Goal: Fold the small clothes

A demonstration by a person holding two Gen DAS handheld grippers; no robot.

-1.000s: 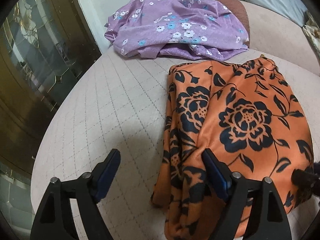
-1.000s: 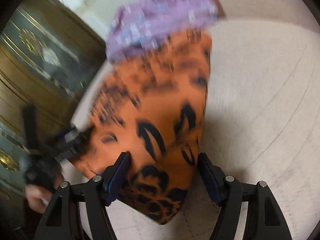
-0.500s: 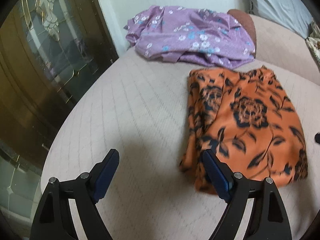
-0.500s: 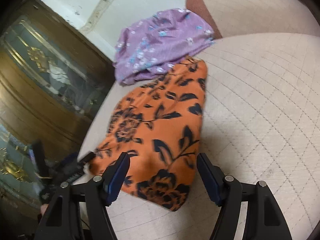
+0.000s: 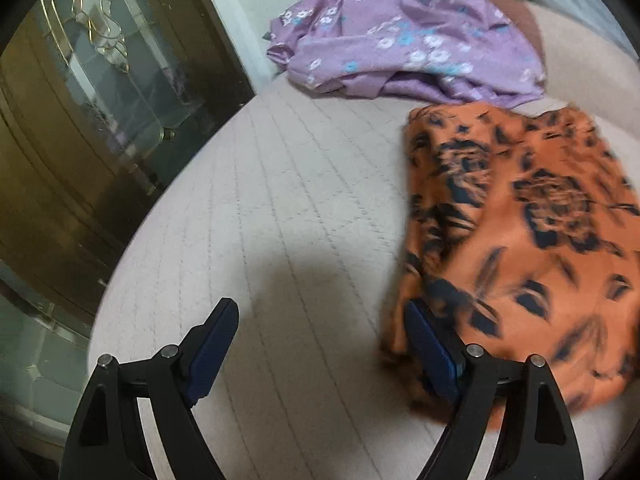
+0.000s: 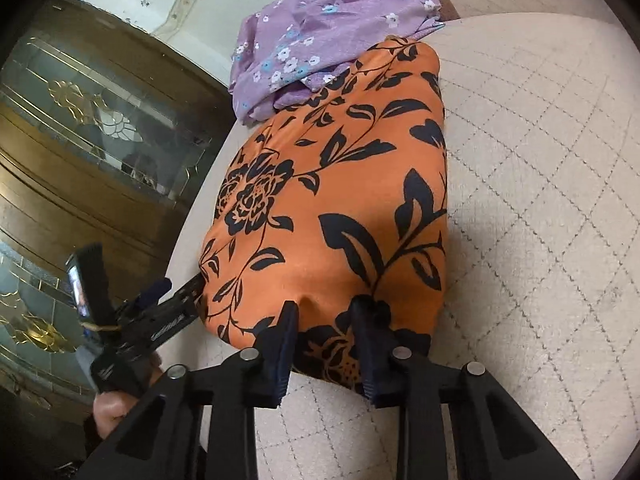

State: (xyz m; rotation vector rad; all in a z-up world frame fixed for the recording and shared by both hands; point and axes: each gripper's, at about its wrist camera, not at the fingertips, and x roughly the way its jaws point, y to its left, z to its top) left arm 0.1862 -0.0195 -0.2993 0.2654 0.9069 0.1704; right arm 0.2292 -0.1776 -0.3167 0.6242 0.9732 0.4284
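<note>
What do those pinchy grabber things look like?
Both the left gripper and the right gripper are black, with triangle-shaped cutouts, round silver bolts and two fingers padded in dark blue. The left one bears small white lettering.

the light is looking soft and even, like indoor room light. both views are bending into a round shape, with black corners all around. in the left view the orange cloth (image 5: 520, 240) is looking smeary and blurred, and a dim gray shadow is lying on the quilted bed cover (image 5: 280, 208). the right view is looking sharp. the glass door (image 6: 92, 120) is shining with small gold glints.
</note>
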